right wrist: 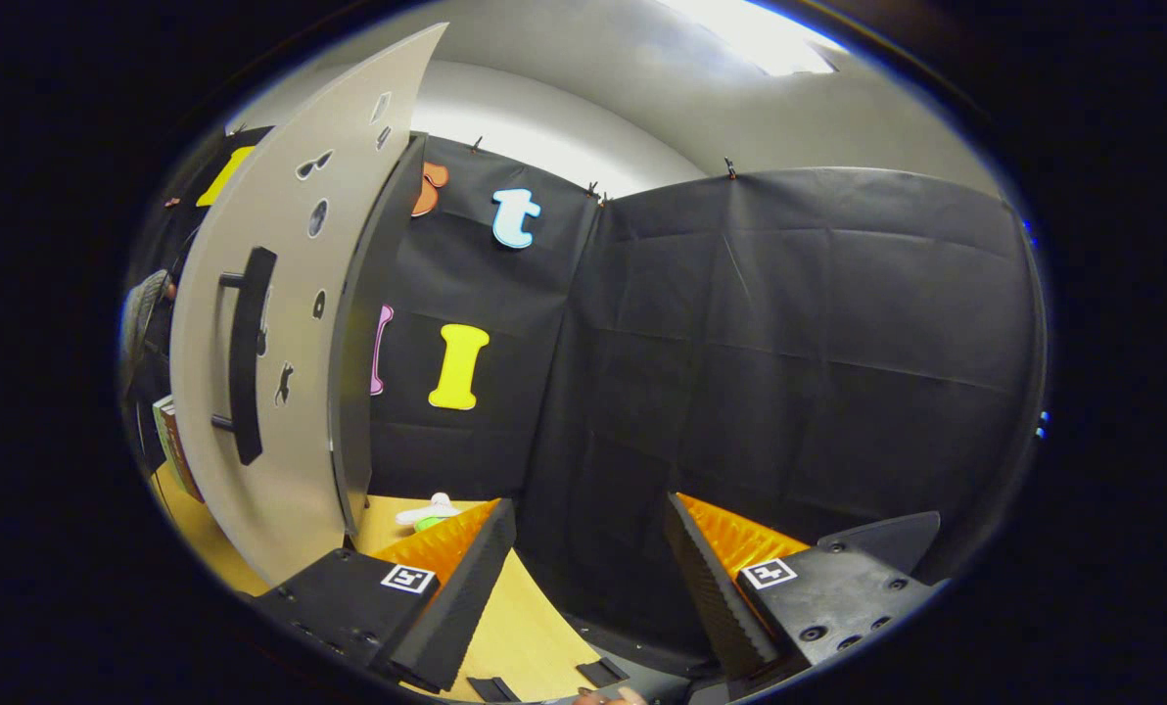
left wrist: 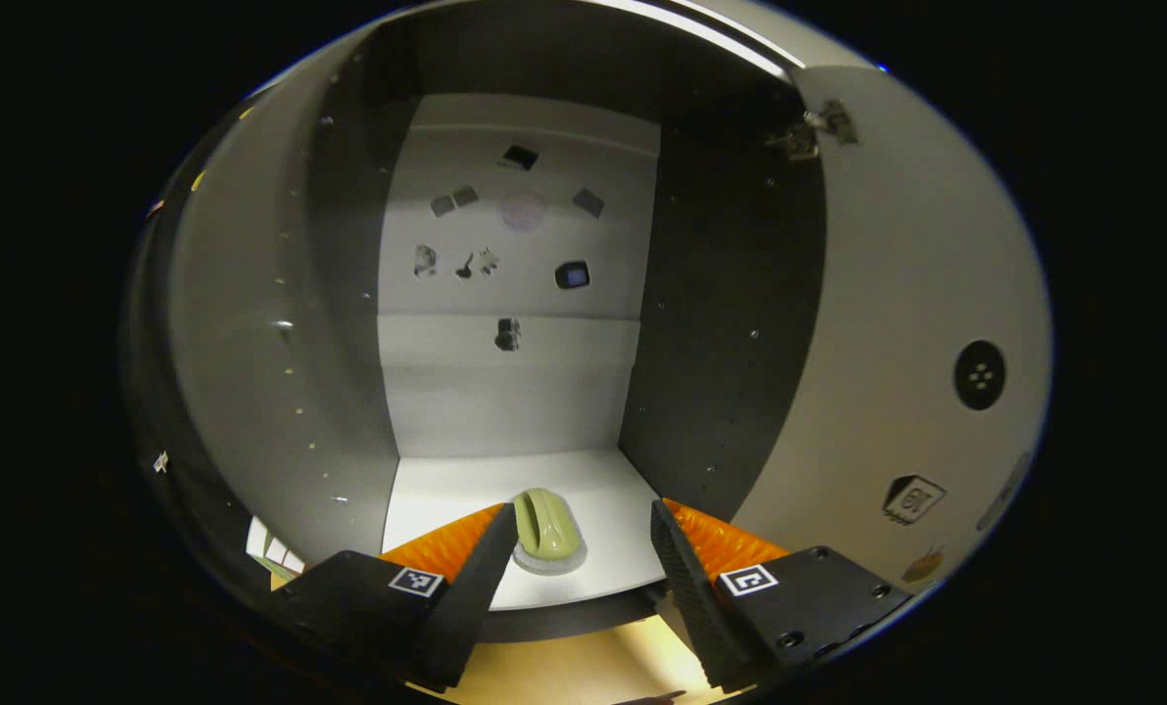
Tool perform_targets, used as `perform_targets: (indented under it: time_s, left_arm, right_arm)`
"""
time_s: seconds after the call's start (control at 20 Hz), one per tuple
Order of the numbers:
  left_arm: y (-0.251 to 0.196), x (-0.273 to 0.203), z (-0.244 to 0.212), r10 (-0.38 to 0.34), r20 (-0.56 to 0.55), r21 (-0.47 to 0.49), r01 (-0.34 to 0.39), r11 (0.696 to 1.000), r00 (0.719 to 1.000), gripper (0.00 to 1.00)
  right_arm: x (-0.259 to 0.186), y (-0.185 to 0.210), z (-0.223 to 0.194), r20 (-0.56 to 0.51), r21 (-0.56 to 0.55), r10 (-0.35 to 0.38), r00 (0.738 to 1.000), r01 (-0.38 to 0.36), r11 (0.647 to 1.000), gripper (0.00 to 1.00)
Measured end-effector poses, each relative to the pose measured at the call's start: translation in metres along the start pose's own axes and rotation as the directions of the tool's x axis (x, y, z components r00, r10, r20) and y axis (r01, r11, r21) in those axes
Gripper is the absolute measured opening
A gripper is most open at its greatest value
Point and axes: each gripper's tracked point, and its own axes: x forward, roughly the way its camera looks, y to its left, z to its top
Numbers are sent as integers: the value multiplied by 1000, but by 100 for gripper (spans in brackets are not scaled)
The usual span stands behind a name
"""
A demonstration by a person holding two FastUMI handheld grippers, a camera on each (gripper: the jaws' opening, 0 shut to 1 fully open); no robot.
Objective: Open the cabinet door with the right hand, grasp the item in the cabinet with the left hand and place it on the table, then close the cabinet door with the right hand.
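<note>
The cabinet (left wrist: 280, 323) stands open in the left gripper view, its door (left wrist: 916, 313) swung out to the right. On its white floor lies a pale green rounded item (left wrist: 545, 524) on a whitish base. My left gripper (left wrist: 576, 548) is open just in front of the cabinet, with the item a little ahead between the fingers, nearer the left one and apart from both. In the right gripper view the open door (right wrist: 290, 372) with its dark bar handle (right wrist: 247, 352) stands to the left. My right gripper (right wrist: 588, 553) is open, off the door, facing the black cloth wall.
A yellow wooden tabletop (right wrist: 515, 627) lies below the right gripper. A small white and green object (right wrist: 432, 511) rests on it near the foot of the door. Books (right wrist: 167, 446) stand behind the door's left edge. Stickers dot the cabinet's back panel (left wrist: 515, 382).
</note>
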Motion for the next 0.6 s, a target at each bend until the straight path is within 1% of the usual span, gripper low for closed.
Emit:
perform_targets:
  time_s: [0.2, 0.4, 0.5, 0.55, 0.6]
  left_arm:
    - [19, 56, -14, 56, -77, -9, -57, 998, 995, 87]
    - [33, 93, -31, 67, -160, -43, -75, 996, 985, 87]
    - [38, 106, -39, 78, -190, -50, -89, 995, 979, 84]
    - [42, 111, -43, 90, -201, -49, -101, 994, 975, 80]
    - [44, 117, -47, 95, -214, -47, -108, 993, 972, 78]
  right_arm:
    - [18, -8, -14, -20, -1, -15, 1000, 15, 1000, 97]
    - [30, -13, -22, -30, -8, -35, 999, 35, 999, 98]
    - [35, -12, -24, -35, -4, -40, 999, 40, 999, 98]
    - [36, -11, -26, -40, 0, -39, 998, 39, 999, 98]
    - [38, -9, -29, -46, 3, -37, 998, 37, 999, 97]
